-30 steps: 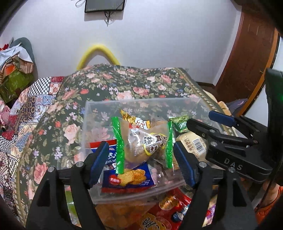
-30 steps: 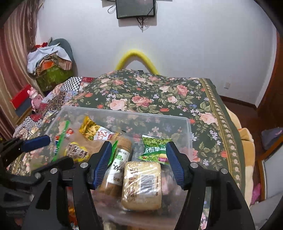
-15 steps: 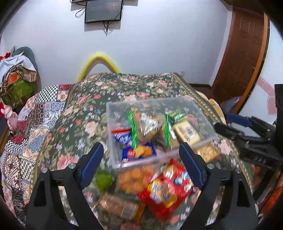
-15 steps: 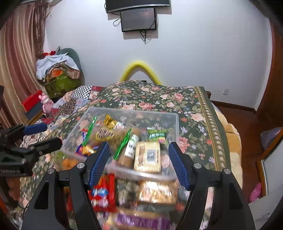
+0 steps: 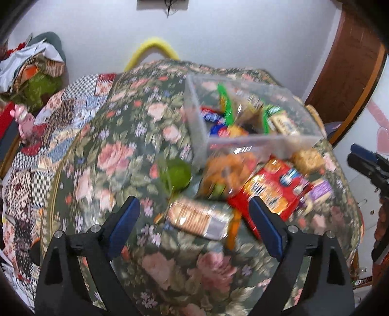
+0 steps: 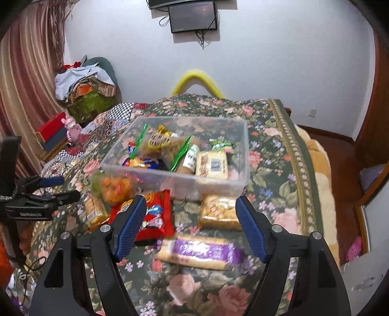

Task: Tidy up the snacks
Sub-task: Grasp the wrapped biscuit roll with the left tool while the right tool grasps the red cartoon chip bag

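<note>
Left view motion-blurred — snack labels unreadable; orange bag [image 6: 116, 187] half hidden behind clear bin [image 6: 175, 181] (right view).

This was a home bedroom: a bed under a dark green rose-patterned bedspread [image 6: 272, 155] filled the middle, with a patchwork quilt [image 6: 114, 119] at its ten o'clock edge. At eleven o'clock a heap of folded clothes [image 6: 82, 82] sat by a striped pink-brown curtain [image 6: 26, 73]. At twelve o'clock a small black screen [image 6: 193, 15] hung on the white wall above a yellow padded arch [image 6: 197, 81], with a brown wooden door [image 5: 347, 70] at two o'clock.

loose snack packets [image 6: 150, 216] crowding bin [image 6: 239, 155] front
</note>
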Demonstrator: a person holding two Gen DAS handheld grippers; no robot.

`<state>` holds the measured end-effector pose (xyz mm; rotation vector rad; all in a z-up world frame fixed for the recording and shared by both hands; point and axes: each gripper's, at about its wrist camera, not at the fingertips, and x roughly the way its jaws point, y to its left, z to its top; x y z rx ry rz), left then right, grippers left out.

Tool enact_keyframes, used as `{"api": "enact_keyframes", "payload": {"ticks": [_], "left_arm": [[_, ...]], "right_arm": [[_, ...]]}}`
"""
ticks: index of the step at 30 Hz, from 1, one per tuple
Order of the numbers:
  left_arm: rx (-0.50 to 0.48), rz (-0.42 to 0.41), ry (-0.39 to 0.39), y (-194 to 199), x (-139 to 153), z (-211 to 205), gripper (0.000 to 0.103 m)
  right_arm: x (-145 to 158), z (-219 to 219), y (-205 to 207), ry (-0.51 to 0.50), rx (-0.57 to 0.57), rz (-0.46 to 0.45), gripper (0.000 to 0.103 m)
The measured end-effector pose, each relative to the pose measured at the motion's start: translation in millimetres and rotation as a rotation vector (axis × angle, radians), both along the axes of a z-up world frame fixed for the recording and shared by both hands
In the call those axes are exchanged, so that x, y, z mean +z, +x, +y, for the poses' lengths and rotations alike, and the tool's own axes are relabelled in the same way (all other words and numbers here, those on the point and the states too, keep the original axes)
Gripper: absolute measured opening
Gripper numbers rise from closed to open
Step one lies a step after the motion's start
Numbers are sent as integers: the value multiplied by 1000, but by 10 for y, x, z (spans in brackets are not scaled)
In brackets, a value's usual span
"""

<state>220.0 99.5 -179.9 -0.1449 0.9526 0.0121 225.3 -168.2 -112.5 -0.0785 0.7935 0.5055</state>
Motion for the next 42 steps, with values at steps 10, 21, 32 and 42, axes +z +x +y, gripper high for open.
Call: {"api": "enact_keyframes", "payload": {"ticks": [10, 21, 32, 42], "left_arm": [[-28, 101, -32, 37, -430, -31, 92], [-24, 86, -74, 218, -587, 57, 95], [-39, 43, -46, 378, -650, 51, 96], [-78, 29, -50, 414, -729, -5, 80]], "right_arm": [[-297, 325, -29, 0, 60, 76, 79], [-579, 658, 16, -22, 137, 155, 86], [-819, 782, 133, -43, 125, 235, 89], [-830, 844, 122, -79, 155, 217, 84]]}}
